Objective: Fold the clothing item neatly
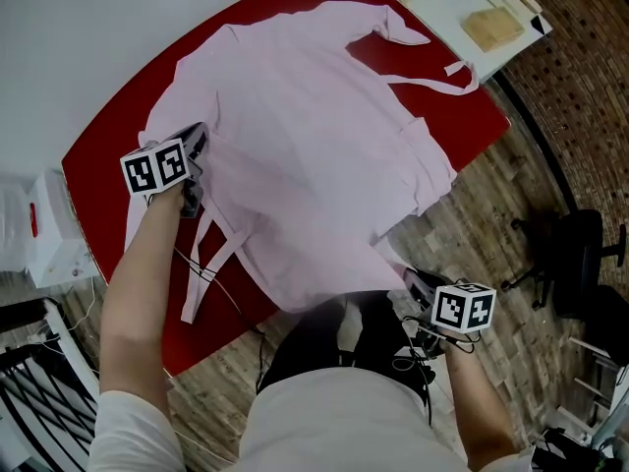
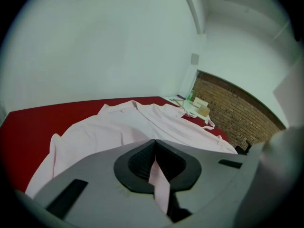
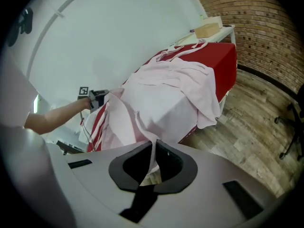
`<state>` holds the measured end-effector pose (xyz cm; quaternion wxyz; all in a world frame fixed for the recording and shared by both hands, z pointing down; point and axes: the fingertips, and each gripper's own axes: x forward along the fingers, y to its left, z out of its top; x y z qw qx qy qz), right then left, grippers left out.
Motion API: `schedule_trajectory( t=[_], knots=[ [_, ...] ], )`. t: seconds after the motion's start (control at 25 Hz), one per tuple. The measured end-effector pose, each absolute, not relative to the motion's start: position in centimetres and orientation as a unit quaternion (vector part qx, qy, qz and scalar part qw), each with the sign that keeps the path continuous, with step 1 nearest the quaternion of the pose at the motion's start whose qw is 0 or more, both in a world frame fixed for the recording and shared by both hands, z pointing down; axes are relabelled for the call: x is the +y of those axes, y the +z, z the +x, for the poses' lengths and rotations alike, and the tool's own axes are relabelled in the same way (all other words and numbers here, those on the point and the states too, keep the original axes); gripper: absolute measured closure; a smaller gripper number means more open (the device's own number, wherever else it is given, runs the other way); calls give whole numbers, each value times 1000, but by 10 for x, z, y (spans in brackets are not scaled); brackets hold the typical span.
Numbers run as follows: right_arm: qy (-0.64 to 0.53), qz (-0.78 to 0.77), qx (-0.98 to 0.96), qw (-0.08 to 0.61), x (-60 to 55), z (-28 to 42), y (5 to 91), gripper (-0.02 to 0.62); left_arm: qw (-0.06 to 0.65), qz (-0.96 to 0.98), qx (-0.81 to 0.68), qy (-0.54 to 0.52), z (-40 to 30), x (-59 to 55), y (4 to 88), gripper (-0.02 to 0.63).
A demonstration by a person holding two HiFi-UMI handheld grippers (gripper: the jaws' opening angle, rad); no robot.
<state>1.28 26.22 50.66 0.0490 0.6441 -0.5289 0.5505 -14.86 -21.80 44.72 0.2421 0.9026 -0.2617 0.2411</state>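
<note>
The head view looks steeply down on the red counter (image 1: 113, 126) and the pale pink cloth garment (image 1: 314, 136). The left hand-held gripper (image 2: 154, 142) view skims low and close across that garment. The right hand-held gripper (image 3: 153, 145) view faces it from beyond the counter's end, garment filling mid-frame.

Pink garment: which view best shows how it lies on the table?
Head view: the pink garment shows nearly whole, spread across the red table, one edge overhanging. The left gripper view shows a low, foreshortened stretch; the right gripper view only the draped near side.
</note>
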Motion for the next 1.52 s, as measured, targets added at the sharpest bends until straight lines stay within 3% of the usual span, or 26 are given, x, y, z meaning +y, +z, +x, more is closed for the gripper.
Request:
schedule_trajectory(
  t=[0.48,1.52],
  knots=[
    [598,647,-468,-67,280,43,522,571,179,928,-221,240,-69,-214,420,598],
    [723,592,-308,-181,295,76,617,569,153,900,-249,324,-7,-225,490,597]
  ],
)
